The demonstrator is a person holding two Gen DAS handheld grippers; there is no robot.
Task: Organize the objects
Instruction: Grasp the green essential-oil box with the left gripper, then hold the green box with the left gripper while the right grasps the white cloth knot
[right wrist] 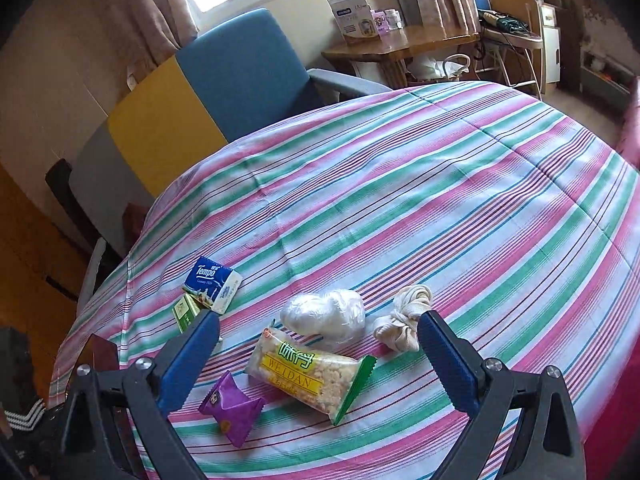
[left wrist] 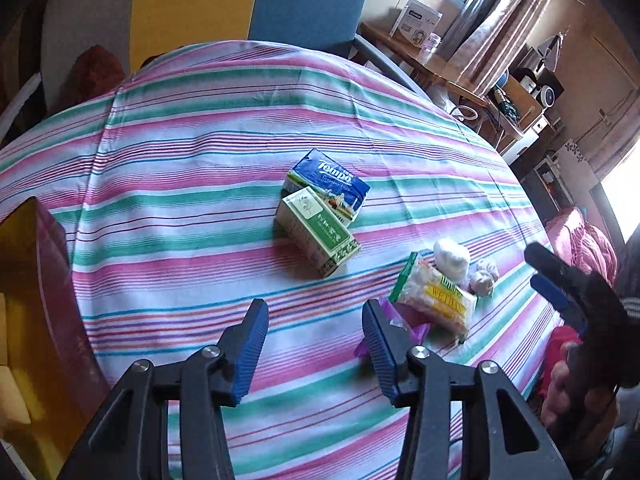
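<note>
Objects lie on a striped tablecloth (left wrist: pixel 180 168) (right wrist: pixel 460 184). A blue Tempo tissue pack (left wrist: pixel 332 180) (right wrist: pixel 214 284) leans on a green and white box (left wrist: pixel 316 232) (right wrist: pixel 185 310). A yellow and green snack bar packet (left wrist: pixel 436 300) (right wrist: pixel 312 376) lies beside a white wrapped bundle (left wrist: pixel 452 258) (right wrist: pixel 324 316), a cream knotted cloth (left wrist: pixel 484 276) (right wrist: pixel 404 320) and a purple sachet (left wrist: pixel 404 320) (right wrist: pixel 232 408). My left gripper (left wrist: pixel 316 344) is open and empty, just short of the box. My right gripper (right wrist: pixel 316 356) is open and empty, with the snack packet between its fingers; it also shows in the left wrist view (left wrist: pixel 552 276).
A chair with a blue and yellow back (left wrist: pixel 248 0) (right wrist: pixel 208 88) stands behind the table. A wooden desk with a white box (left wrist: pixel 416 24) (right wrist: pixel 356 20) sits by the window. A dark red box (left wrist: pixel 52 280) stands at the table's left edge.
</note>
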